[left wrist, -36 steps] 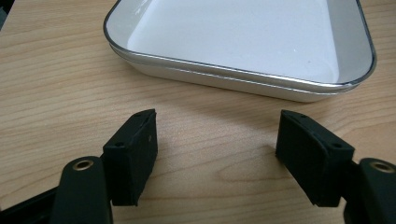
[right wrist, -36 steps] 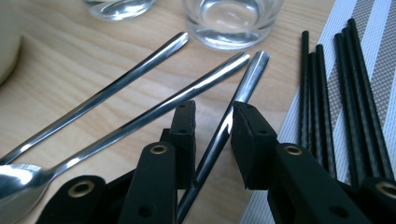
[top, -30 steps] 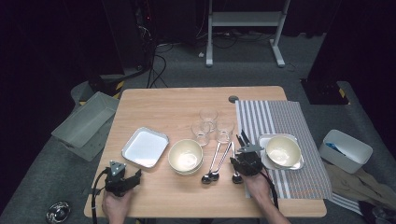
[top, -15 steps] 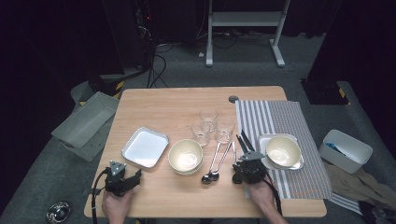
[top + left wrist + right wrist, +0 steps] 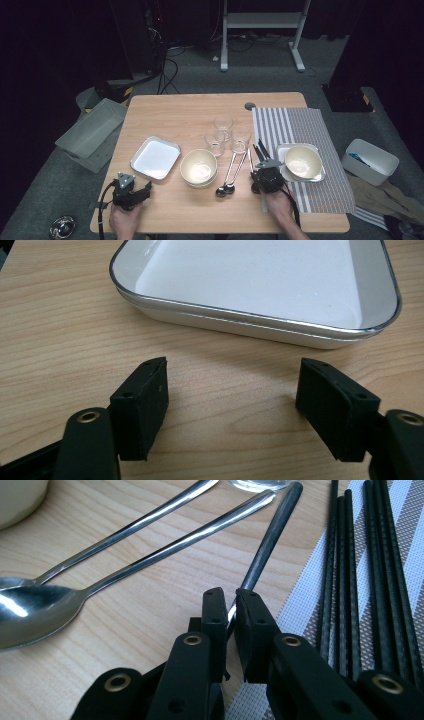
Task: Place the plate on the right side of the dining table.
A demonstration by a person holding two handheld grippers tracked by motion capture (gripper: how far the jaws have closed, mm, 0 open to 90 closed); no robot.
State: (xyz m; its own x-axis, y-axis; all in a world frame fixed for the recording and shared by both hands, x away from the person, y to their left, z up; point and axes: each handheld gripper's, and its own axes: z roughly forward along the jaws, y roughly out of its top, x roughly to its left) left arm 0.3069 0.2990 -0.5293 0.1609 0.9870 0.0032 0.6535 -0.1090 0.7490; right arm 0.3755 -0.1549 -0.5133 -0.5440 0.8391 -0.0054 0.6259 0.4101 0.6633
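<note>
Gripping: right gripper point(image 5: 230, 611) has its jaws nearly together on the dark handle of a spoon point(image 5: 270, 537) that lies on the wood at the near left edge of the striped placemat point(image 5: 320, 131); the jaws have just been closing on it.
Left gripper point(image 5: 231, 400): jaws wide apart with nothing between them, low over the table point(image 5: 175, 112) near its near left corner.
Close by: two steel spoons point(image 5: 145, 542) just left of the held handle; black chopsticks point(image 5: 350, 575) just right of it on the placemat.
Farther: three glasses point(image 5: 223, 131) beyond the spoons; cream bowl point(image 5: 199, 167) to their left.
Right: second bowl point(image 5: 303, 161) on a small tray.
Ahead of left gripper: white tray point(image 5: 260, 285).
Since a second ago: both hands in the same places; the right jaws are narrower.
</note>
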